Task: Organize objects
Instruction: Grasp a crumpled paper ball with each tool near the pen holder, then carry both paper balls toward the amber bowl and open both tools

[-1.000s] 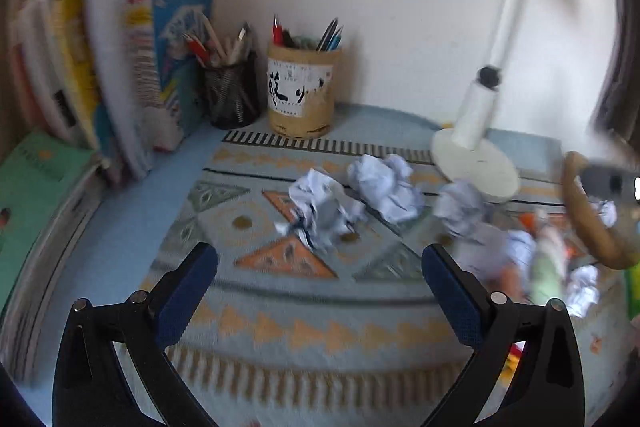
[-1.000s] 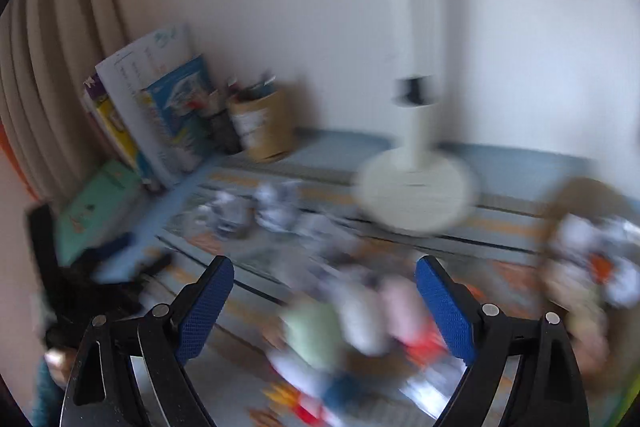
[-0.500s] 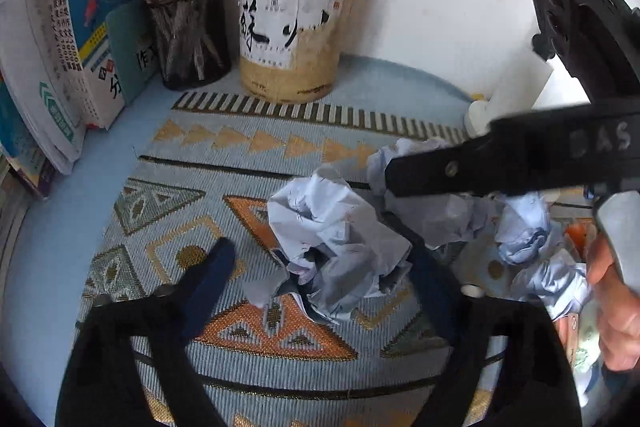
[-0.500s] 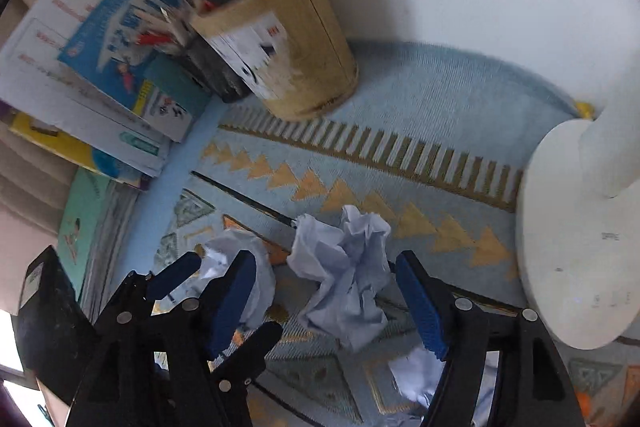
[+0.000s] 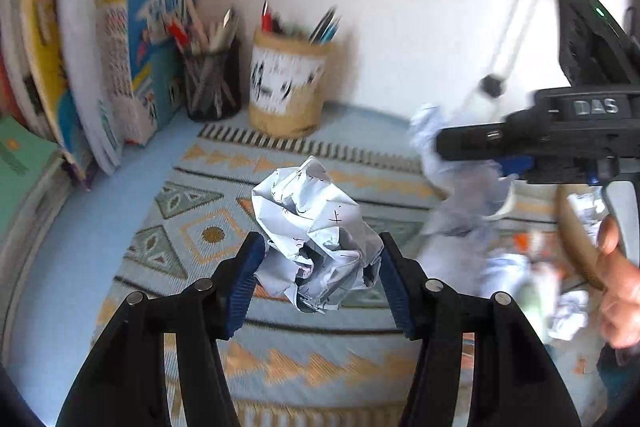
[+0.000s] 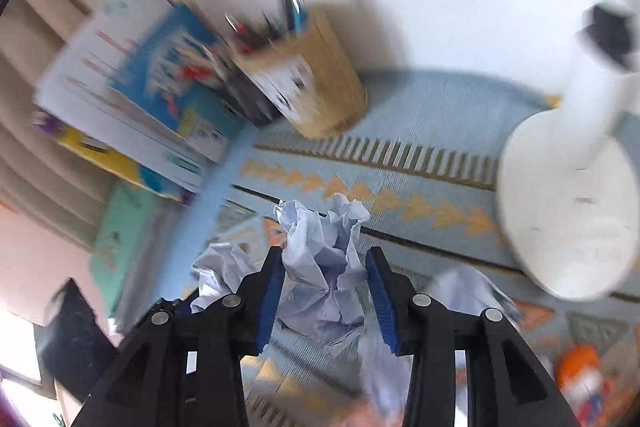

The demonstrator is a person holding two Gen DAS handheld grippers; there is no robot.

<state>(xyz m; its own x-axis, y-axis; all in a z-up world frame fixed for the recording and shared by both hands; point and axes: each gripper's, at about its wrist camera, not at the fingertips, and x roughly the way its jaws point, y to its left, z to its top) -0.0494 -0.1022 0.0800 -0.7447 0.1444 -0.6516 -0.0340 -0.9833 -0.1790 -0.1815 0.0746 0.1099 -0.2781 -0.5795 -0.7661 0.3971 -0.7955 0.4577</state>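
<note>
A crumpled white paper ball [image 5: 316, 227] with pen marks sits between the blue pads of my left gripper [image 5: 320, 253]. The jaws are closing and the pads press its sides, holding it above the patterned mat [image 5: 208, 239]. In the right wrist view a second crumpled paper ball [image 6: 324, 267] is squeezed between the pads of my right gripper [image 6: 325, 261], whose jaws are also closing. That ball [image 5: 460, 183] shows blurred at the right of the left wrist view, under the other tool. More paper balls [image 6: 472, 291] lie on the mat.
A tan pen cup [image 5: 286, 95] and a black mesh pen holder [image 5: 212, 87] stand at the back by the wall. Books [image 5: 80, 75] lean at the left. A white lamp base [image 6: 568, 211] is at the right. A wicker basket [image 5: 576, 239] and a hand [image 5: 616, 287] are at far right.
Both grippers went from wide open to closed on a paper ball each. The left one pulled back from the pen cups with its ball. The right one swung in from the right.
</note>
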